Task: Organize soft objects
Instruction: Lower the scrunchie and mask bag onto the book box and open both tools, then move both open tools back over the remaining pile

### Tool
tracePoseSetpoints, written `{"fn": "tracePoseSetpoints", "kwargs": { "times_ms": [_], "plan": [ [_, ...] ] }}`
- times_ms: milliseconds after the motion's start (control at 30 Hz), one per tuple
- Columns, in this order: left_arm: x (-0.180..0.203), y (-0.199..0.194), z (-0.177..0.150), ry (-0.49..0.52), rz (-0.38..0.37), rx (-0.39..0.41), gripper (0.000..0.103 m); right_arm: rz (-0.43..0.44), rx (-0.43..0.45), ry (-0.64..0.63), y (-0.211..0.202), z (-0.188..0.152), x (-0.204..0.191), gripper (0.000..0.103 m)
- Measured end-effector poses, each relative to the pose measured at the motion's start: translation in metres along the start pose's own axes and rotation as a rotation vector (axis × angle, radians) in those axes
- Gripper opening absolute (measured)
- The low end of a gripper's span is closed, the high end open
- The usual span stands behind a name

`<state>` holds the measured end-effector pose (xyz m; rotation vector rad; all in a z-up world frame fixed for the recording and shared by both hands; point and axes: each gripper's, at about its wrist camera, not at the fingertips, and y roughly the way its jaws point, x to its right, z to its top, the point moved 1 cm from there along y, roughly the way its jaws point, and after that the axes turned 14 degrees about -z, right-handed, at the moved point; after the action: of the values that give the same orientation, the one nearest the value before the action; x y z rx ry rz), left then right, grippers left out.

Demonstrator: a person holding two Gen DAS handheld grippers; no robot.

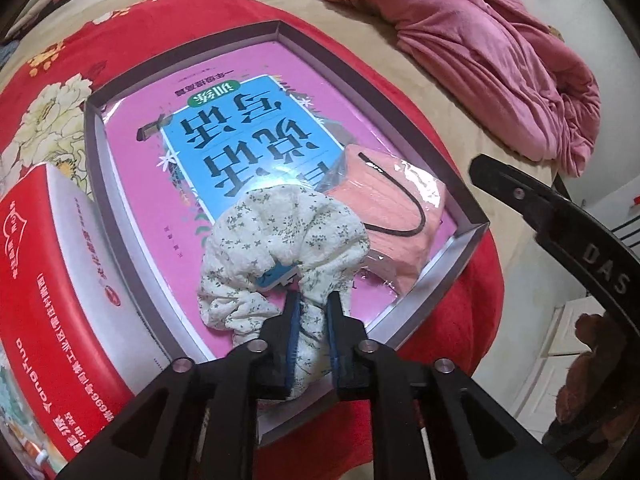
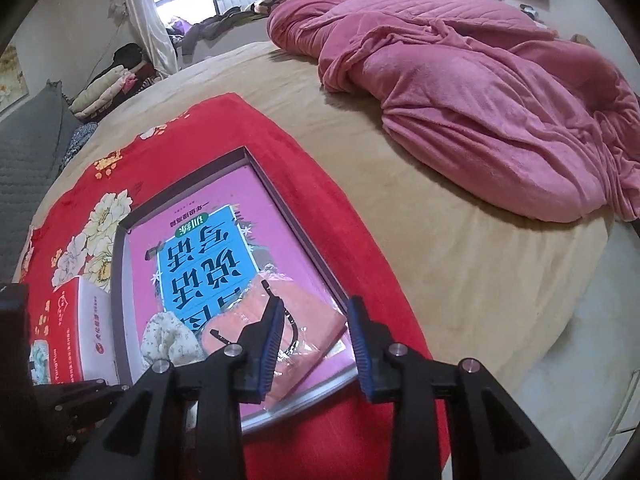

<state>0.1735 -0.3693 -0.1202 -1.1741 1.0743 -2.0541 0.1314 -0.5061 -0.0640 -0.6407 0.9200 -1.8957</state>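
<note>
A white scrunchie with small flowers [image 1: 280, 224] lies in the near part of a shallow grey tray [image 1: 188, 40], on a pink and blue book [image 1: 240, 140]. My left gripper [image 1: 314, 300] is shut on the scrunchie's near fold, and the cloth fills the narrow gap between its blue pads. Beside it, in the tray's corner, lies a peach face mask with a black strap in a clear packet [image 1: 396, 216]. In the right wrist view my right gripper [image 2: 316, 308] stands open just above that packet [image 2: 320, 332], its pads apart from it. The scrunchie [image 2: 168, 336] shows at left.
The tray rests on a red flowered blanket [image 1: 132, 20] spread over a tan bed. A red and white tissue box [image 1: 52, 260] stands against the tray's left side. A crumpled pink quilt [image 2: 480, 100] covers the far right of the bed. Folded clothes [image 2: 104, 92] lie at the back left.
</note>
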Motion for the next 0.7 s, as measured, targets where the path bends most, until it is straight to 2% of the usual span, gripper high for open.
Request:
{"fn": "tracePoseSetpoints", "kwargs": {
  "times_ms": [133, 233, 567, 700],
  "plan": [
    [0.0, -0.003, -0.001, 0.007, 0.009, 0.0, 0.016, 0.002, 0.007, 0.006, -0.007, 0.0, 0.001, 0.033],
    [0.001, -0.007, -0.002, 0.011, 0.008, 0.006, 0.023, 0.004, 0.021, -0.001, -0.014, 0.001, -0.001, 0.035],
    [0.009, -0.027, -0.006, 0.042, -0.001, 0.036, 0.061, 0.007, 0.054, 0.017, -0.035, 0.005, -0.003, 0.041],
    [0.007, -0.038, -0.006, 0.028, -0.016, 0.056, 0.061, 0.001, 0.063, 0.026, -0.042, 0.007, -0.001, 0.044]
  ]
}}
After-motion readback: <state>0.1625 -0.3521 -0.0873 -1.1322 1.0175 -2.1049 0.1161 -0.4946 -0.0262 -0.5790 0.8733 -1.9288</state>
